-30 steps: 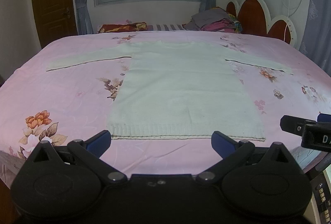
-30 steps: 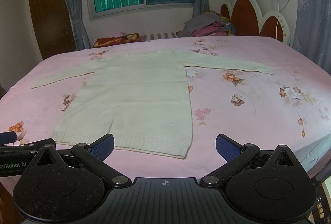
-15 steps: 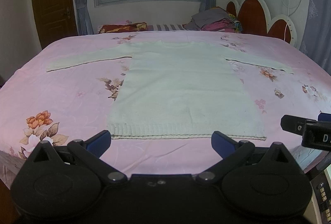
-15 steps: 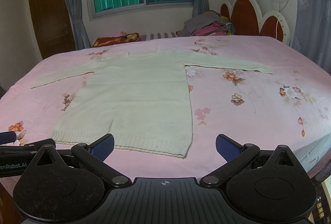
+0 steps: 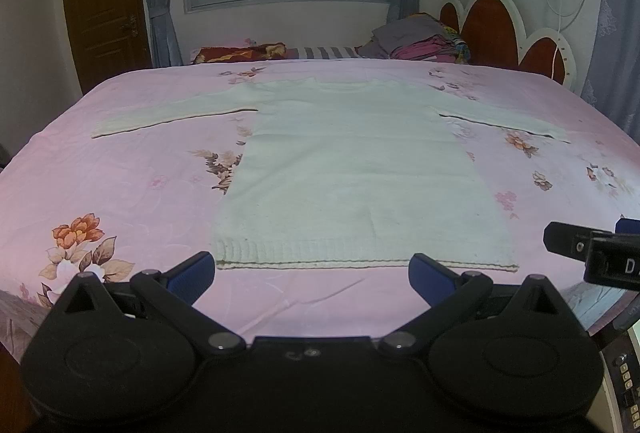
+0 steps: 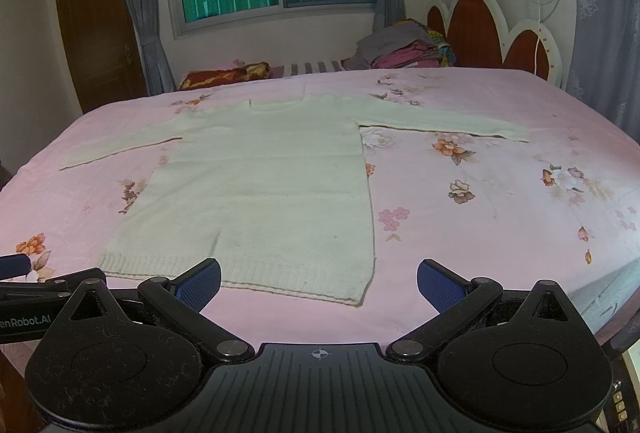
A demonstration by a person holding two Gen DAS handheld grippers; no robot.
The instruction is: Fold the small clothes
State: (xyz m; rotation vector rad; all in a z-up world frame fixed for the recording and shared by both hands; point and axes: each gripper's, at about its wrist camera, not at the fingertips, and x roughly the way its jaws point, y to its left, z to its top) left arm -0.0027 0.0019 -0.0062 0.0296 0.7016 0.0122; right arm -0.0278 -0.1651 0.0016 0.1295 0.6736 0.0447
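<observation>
A pale cream knitted sweater (image 5: pixel 356 169) lies flat on the pink floral bedsheet (image 5: pixel 132 189), both sleeves spread sideways and its ribbed hem toward me. My left gripper (image 5: pixel 311 275) is open, hovering just short of the hem with nothing between its blue pads. In the right wrist view the same sweater (image 6: pixel 268 189) lies left of centre. My right gripper (image 6: pixel 319 283) is open and empty too, near the hem's right corner. Part of the right gripper (image 5: pixel 592 253) shows at the left view's right edge, and part of the left gripper (image 6: pixel 24 297) at the right view's left edge.
A pile of folded clothes (image 5: pixel 416 41) sits at the far side of the bed by the red and white headboard (image 5: pixel 508 29). A dark patterned pillow (image 5: pixel 240 53) lies under the window. A wooden door (image 5: pixel 104 1) stands at the far left. The bed's near edge is just below both grippers.
</observation>
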